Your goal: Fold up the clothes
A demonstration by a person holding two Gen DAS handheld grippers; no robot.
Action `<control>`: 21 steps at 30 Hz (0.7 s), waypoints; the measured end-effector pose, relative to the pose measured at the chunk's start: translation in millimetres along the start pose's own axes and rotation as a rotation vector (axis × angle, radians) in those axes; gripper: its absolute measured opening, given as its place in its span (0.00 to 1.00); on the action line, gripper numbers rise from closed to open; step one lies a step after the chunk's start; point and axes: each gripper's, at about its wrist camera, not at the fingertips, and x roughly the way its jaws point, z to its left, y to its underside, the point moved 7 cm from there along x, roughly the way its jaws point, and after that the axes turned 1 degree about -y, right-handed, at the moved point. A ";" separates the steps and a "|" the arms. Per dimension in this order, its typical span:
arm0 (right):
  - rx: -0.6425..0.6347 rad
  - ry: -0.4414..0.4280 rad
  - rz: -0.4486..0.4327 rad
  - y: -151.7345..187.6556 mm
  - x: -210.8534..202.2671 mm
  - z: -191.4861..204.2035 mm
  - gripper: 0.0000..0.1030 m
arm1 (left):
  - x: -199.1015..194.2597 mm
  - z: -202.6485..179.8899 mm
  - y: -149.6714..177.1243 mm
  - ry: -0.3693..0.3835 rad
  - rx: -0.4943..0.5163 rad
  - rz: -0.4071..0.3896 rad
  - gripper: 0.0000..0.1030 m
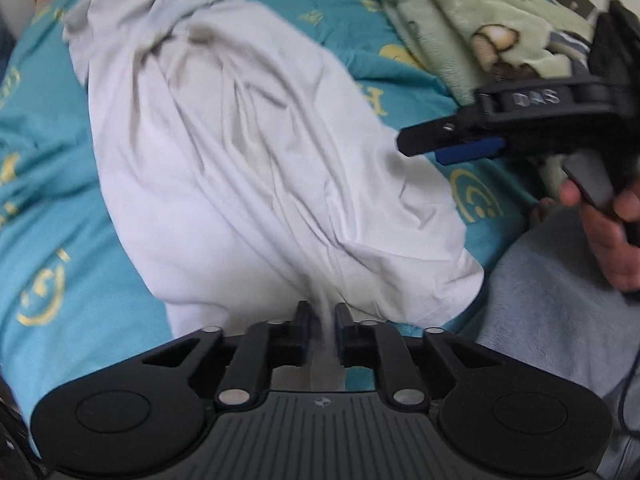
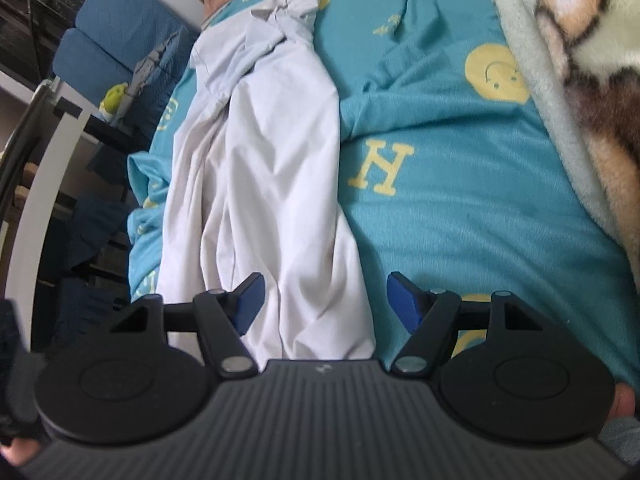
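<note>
The left claw [image 1: 320,316] pinches the white shirt's [image 1: 240,152] near edge while the right claw [image 2: 324,300] hangs wide open, so pull gently and evenly.

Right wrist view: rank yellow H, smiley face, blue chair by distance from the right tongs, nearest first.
From the right tongs, open over the white garment:
1. Yellow H, just ahead, slightly right, on the teal sheet.
2. Smiley face, farther up on the right.
3. Blue chair, far upper left, off the bed.
</note>
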 end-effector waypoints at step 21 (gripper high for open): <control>-0.019 -0.110 0.196 26.6 30.2 18.4 0.67 | -0.4 84.4 4.4 0.077 -0.457 -0.038 0.86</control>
